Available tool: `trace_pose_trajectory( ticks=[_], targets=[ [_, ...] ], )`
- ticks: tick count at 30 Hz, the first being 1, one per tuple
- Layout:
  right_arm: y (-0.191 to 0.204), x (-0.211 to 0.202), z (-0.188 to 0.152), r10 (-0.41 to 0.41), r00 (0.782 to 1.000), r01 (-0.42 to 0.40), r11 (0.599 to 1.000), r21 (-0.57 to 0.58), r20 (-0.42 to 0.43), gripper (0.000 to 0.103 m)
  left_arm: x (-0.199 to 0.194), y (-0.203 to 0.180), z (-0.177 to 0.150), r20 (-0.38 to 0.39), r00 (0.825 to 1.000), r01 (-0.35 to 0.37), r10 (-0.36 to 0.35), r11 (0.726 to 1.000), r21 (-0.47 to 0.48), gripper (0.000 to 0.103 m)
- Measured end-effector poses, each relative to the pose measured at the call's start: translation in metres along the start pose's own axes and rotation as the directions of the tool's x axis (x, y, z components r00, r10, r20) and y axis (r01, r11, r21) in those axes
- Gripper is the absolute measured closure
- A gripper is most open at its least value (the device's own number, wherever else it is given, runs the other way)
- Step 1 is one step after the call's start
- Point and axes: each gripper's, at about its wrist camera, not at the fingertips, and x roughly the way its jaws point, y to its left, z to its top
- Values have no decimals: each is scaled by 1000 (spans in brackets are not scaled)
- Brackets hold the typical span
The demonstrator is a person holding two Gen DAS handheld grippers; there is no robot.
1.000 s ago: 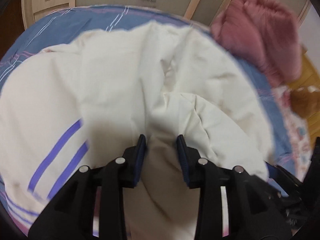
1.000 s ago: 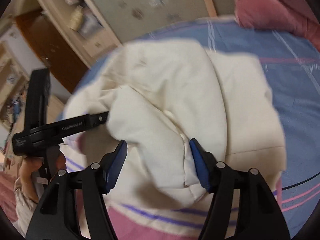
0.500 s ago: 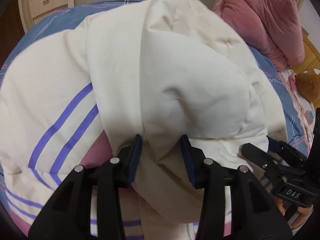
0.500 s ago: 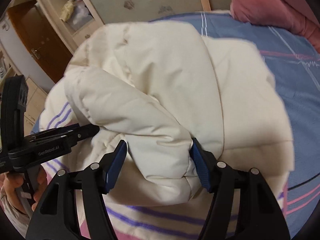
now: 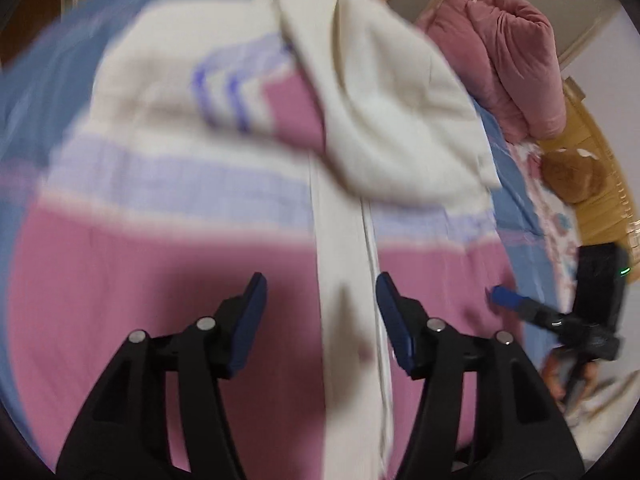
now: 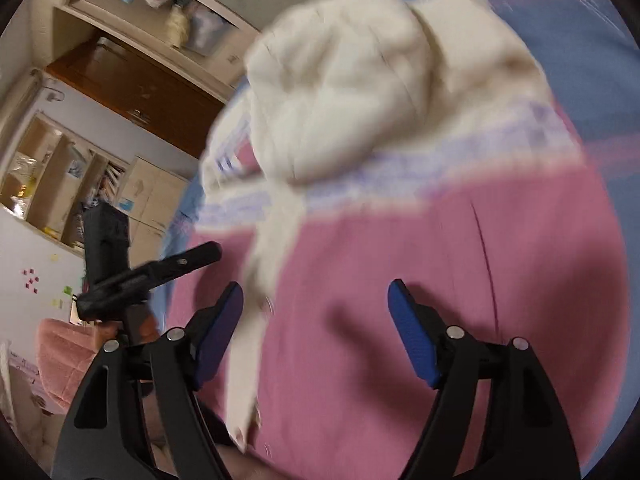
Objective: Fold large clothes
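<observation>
A large padded jacket (image 5: 168,280), pink with cream and lilac bands, lies spread on the bed; it also fills the right wrist view (image 6: 460,280). Its cream sleeves and hood are bunched on the far part (image 5: 384,112) (image 6: 360,88). A cream front strip (image 5: 344,280) runs down the middle. My left gripper (image 5: 318,316) is open and empty above the pink part, straddling the strip. My right gripper (image 6: 316,320) is open and empty above the pink part, and shows at the right of the left wrist view (image 5: 516,300). Both views are motion-blurred.
The blue bedsheet (image 5: 36,92) lies under the jacket. A pink quilt (image 5: 516,60) and a brown plush toy (image 5: 572,176) are at the far right by the wooden headboard (image 5: 600,200). Shelves (image 6: 60,176) and a brown door (image 6: 136,92) stand to the left.
Both grippers have let go of the cream sleeve fold and opened wide. The fold now lies on the jacket's far part, and both grippers have pulled back over the pink part.
</observation>
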Motion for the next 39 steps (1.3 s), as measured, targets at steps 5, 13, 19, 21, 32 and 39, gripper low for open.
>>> trace_pose_trajectory(
  ticks=[5, 13, 19, 21, 32, 39],
  targets=[
    [-12, -27, -59, -19, 999, 16, 994, 109, 32, 27, 13, -28, -67, -152, 965, 223, -215, 974, 36, 32],
    [-3, -65, -98, -34, 993, 21, 993, 119, 111, 27, 48, -53, -113, -261, 929, 275, -263, 962, 9, 48],
    [-3, -66, -111, -54, 991, 38, 991, 130, 120, 27, 48, -35, -117, -251, 925, 279, -284, 959, -58, 89],
    [-4, -67, -115, -63, 991, 48, 990, 131, 117, 27, 39, -24, -117, -231, 928, 282, -292, 956, -75, 89],
    [-17, -36, -132, -167, 986, 166, 980, 109, 0, 27, 28, -6, -120, -226, 948, 207, -226, 973, -102, 85],
    [2, -63, -120, -62, 990, 57, 997, 46, 124, 27, -55, -1, -119, -60, 987, 150, -149, 988, 19, 26]
  ],
)
